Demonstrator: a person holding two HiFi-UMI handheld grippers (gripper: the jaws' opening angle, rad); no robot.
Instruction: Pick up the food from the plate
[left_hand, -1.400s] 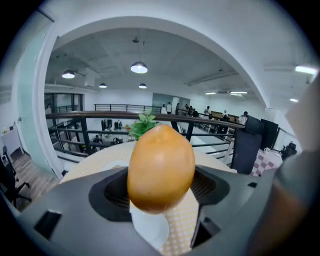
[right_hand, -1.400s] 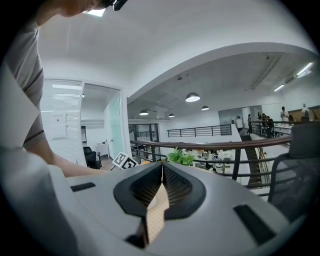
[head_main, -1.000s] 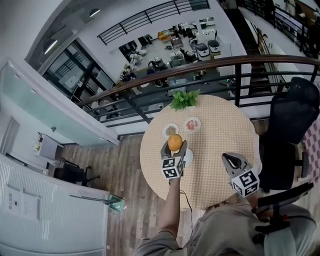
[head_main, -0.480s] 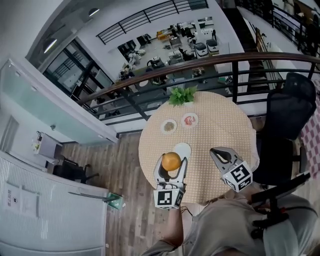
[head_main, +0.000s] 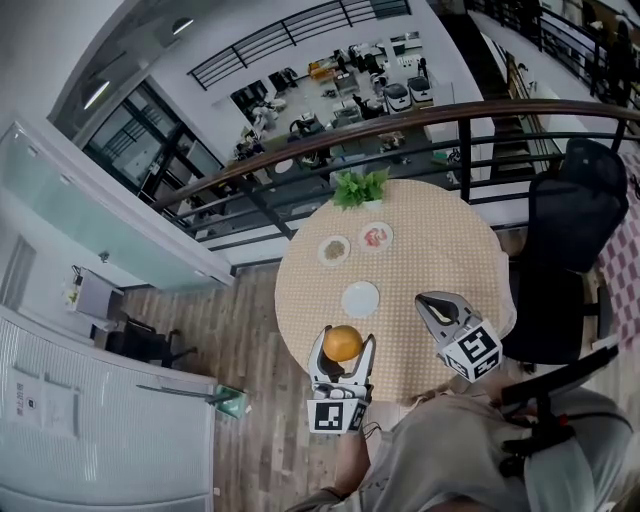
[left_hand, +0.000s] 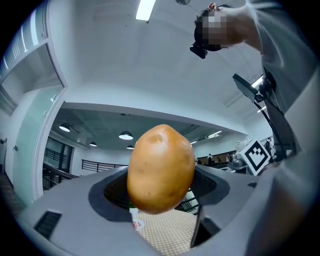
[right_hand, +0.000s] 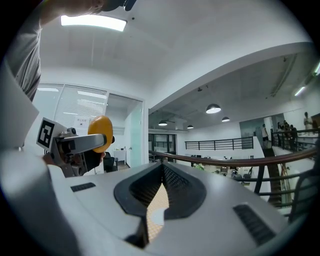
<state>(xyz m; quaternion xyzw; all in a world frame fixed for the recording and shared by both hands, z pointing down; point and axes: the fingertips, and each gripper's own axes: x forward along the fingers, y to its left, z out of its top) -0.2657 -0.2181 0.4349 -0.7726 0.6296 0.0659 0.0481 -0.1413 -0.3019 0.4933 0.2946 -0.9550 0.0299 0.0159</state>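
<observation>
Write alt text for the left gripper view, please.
The left gripper holds a brown potato between its jaws, seen against a white ceiling. Under it shows a bit of the checked table; the person's grey sleeve fills the upper right.

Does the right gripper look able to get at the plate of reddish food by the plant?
Probably yes: only bare table lies between the right gripper and that plate. Its fingers are together and empty, so they would need opening first.
</observation>
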